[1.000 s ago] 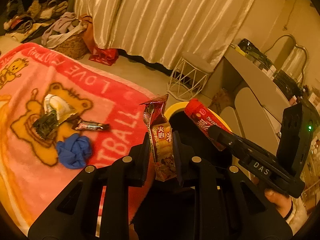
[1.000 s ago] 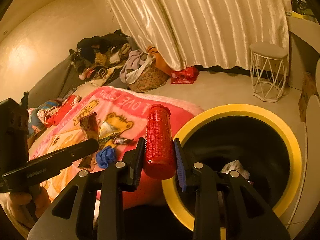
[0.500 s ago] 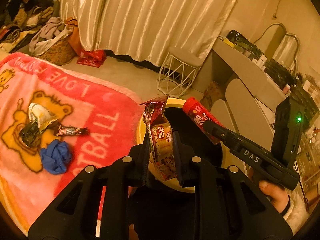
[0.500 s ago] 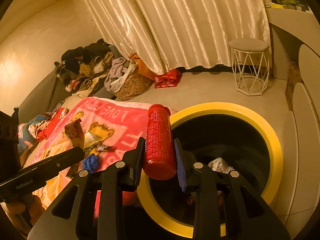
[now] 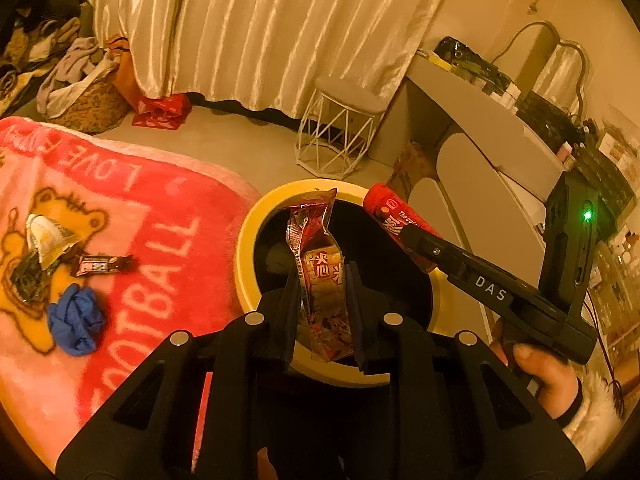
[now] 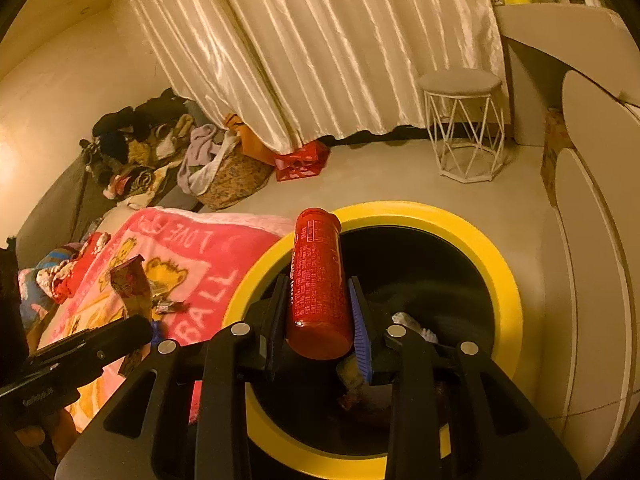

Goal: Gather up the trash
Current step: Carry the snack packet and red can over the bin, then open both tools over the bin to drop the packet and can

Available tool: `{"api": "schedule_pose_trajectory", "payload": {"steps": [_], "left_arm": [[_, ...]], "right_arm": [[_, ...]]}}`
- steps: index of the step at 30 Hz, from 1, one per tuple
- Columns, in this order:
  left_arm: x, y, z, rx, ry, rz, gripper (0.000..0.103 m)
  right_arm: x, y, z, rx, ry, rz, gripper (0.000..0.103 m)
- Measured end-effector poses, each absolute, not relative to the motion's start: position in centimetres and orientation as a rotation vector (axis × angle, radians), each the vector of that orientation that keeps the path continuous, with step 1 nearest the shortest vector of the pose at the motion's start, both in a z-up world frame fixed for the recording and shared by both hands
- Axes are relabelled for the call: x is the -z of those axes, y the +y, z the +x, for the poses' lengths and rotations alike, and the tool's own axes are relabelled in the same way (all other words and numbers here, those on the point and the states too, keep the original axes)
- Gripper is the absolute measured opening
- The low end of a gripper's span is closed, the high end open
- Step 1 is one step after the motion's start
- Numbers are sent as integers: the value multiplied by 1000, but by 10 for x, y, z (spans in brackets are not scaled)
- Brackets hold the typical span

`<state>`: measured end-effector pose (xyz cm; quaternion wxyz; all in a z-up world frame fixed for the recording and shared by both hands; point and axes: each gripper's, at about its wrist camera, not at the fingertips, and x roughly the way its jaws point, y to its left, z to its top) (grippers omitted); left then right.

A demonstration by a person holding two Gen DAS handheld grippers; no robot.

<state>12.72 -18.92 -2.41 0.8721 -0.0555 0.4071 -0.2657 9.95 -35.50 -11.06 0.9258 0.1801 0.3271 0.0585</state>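
The left gripper (image 5: 322, 300) is clamped on a crinkly snack wrapper (image 5: 320, 276), light and floppy, best pinched mid-body. The right gripper (image 6: 318, 312) is clamped on a stiff red tube can (image 6: 318, 280), smooth and likely slippery. Directly beyond and below both sits the yellow-rimmed bin (image 6: 496, 272). The bin's dark inside hides most contents; more trash lies left of the left gripper on the pink blanket (image 5: 132, 216).

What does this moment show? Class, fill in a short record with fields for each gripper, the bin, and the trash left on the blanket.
left gripper: shut on snack wrapper, over the bin
right gripper: shut on red can, over the bin
bin: yellow rim, open, some trash inside
blanket: blue wad, candy bar wrapper, crumpled packets
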Motion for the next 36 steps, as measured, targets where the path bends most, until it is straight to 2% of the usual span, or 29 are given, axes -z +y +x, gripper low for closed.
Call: {"api": "schedule_pose_trajectory", "payload": {"steps": [29, 30, 31, 33, 36], "left_arm": [[51, -235, 157, 620, 927, -90, 18], [51, -234, 159, 616, 929, -100, 21], [52, -234, 160, 613, 931, -111, 26], [53, -230, 162, 605, 934, -143, 52], [52, -221, 160, 574, 918, -159, 72]], "right_arm": [[143, -391, 102, -17, 761, 475, 30], [146, -393, 102, -12, 769, 500, 32], [147, -395, 101, -10, 770, 517, 40], [148, -399, 99, 7, 770, 539, 48], [146, -400, 98, 20, 766, 533, 50]]}}
